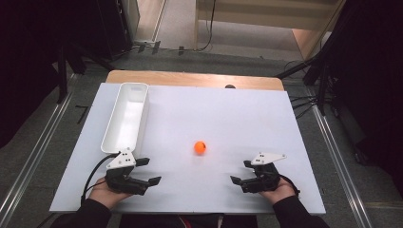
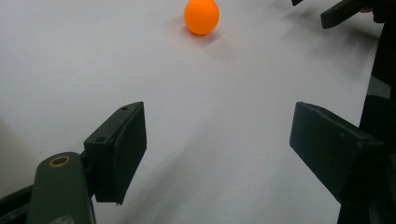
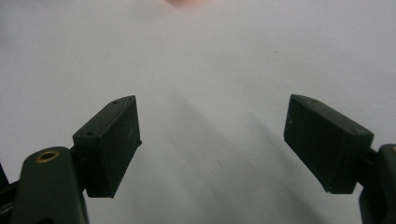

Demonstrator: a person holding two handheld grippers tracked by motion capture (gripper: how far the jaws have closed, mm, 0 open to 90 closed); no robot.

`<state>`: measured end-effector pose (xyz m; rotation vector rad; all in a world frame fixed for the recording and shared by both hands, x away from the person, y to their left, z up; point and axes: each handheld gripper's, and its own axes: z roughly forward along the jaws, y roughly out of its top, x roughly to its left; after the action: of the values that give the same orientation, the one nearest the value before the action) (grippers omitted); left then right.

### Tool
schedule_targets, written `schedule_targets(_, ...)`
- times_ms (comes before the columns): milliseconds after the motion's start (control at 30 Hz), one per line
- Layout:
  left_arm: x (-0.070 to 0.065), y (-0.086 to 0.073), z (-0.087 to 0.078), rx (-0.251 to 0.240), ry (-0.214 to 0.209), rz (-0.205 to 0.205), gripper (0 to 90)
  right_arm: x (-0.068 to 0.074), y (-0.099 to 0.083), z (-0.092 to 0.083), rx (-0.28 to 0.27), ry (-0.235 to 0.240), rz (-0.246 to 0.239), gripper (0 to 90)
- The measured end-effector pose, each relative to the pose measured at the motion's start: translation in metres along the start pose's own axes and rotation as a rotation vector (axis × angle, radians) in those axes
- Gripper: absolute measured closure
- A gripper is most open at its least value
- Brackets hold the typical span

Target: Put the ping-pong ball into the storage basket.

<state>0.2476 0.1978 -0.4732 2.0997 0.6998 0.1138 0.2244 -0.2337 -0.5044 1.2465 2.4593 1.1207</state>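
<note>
From above, a small, smooth orange plastic ball (image 1: pixel 200 147) sits alone on the white tabletop (image 1: pixel 237 118), roughly midway between the two hand-held tongs and a little farther up the table than either. The left gripper (image 1: pixel 146 171) rests near the table's front edge, jaws parted with nothing between them; the right gripper (image 1: pixel 241 172) mirrors it on the other side, also open and empty. A long white rectangular plastic bin (image 1: pixel 126 117) stands along the left side, well apart from the ball

Along the left gripper's (image 2: pixel 217 140) own jaws, the ball (image 2: pixel 201 16) lies well ahead on bare table, glossy and evenly orange, casting a soft shadow. The jaws stand wide with only tabletop between them

Along the right gripper's (image 3: pixel 212 140) jaws, the pads gape over bare white surface, holding nothing; a blurred orange-pink smudge at the top edge may be the ball, though I cannot be sure

I'd judge the ball very light, hard and slick, quick to roll at a nudge. Best taken across its widest middle, both pads closing squarely and gently so it doesn't squirt out
</note>
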Motion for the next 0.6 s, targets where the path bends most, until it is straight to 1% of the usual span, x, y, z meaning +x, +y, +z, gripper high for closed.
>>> schedule_targets(67,0.000,0.000,0.000,-0.001,-0.001,0.002,17.9,0.000,0.000,0.000,-0.002,0.000,-0.002,17.4)
schedule_targets(100,0.000,0.001,0.001,-0.001,-0.002,0.000,15.6,0.000,0.000,0.000,-0.002,0.002,-0.004,17.4)
schedule_targets(233,0.000,0.004,0.003,-0.006,-0.027,0.009,14.9,0.000,-0.001,0.000,-0.005,0.001,-0.002,17.4)
schedule_targets(267,-0.002,0.005,0.005,0.004,-0.020,0.033,14.1,0.000,-0.001,-0.001,-0.003,0.001,-0.006,17.4)
schedule_targets(300,-0.002,0.005,0.005,0.004,-0.020,0.033,13.4,0.000,-0.001,-0.001,-0.003,0.001,-0.006,17.4)
schedule_targets(333,-0.004,0.005,0.007,0.007,-0.023,0.049,13.4,0.000,-0.001,-0.001,-0.005,0.001,-0.005,17.4)
schedule_targets(400,-0.004,0.005,0.008,0.010,-0.028,0.048,13.4,0.000,-0.001,-0.001,-0.006,0.002,-0.005,17.4)
schedule_targets(567,-0.005,0.010,0.011,-0.015,-0.040,0.045,13.4,0.000,-0.002,-0.002,-0.003,-0.001,0.001,17.4)
schedule_targets(600,-0.006,0.012,0.012,-0.011,-0.029,0.050,13.4,0.000,-0.002,-0.002,-0.008,-0.001,0.001,17.4)
